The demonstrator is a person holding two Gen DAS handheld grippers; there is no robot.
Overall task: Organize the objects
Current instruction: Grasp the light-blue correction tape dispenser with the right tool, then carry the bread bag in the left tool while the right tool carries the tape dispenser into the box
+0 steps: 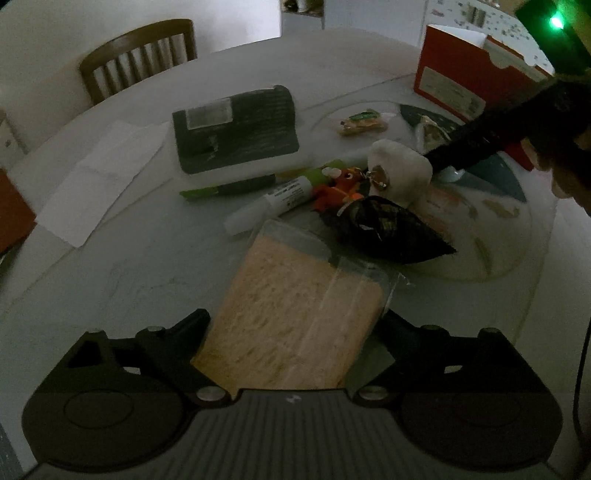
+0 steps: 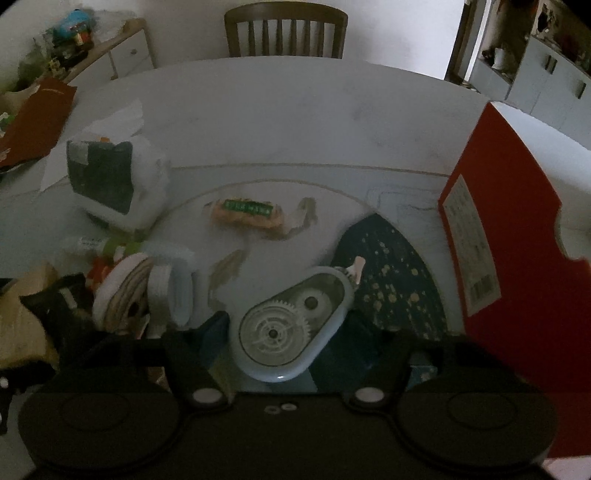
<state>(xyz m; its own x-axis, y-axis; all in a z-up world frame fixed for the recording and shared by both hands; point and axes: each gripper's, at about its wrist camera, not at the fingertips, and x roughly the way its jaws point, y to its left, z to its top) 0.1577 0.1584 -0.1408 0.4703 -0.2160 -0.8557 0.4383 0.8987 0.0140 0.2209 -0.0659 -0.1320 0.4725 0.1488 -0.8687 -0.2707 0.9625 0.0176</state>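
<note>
One red box, one correction tape dispenser, one chair, one sponge

No lettering on my table resolves into readable words from either of my wrist cameras. Printed matter is present but blurred: a white label with fine lines of print and a barcode on the side of the red box; a pale sticker and rows of light print on the dark green packet; dark print on the white tube (a few lines, too small to make out); a green band with pale characters on the snack wrapper. I can read no brand, number or sign on any of them.
</note>
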